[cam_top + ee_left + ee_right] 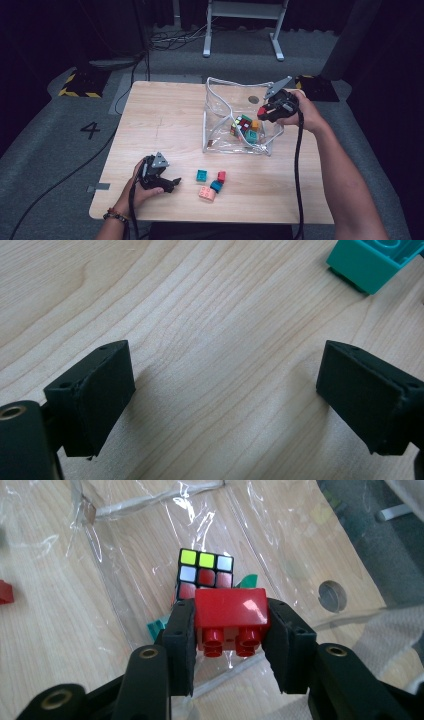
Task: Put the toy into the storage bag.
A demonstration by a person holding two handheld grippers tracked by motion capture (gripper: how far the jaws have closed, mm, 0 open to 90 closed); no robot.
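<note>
Count of items on the wooden table:

- Clear plastic bags: one.
- Puzzle cubes: one, inside the bag.
- Loose building bricks on the bare tabletop: four, namely one teal brick, one small red brick, one blue brick, one pink brick.
- Bricks inside the bag: at least two, namely one orange brick and one teal-green brick.
- Bricks held above the bag: one red brick.
- Bricks in total: seven visible.
</note>
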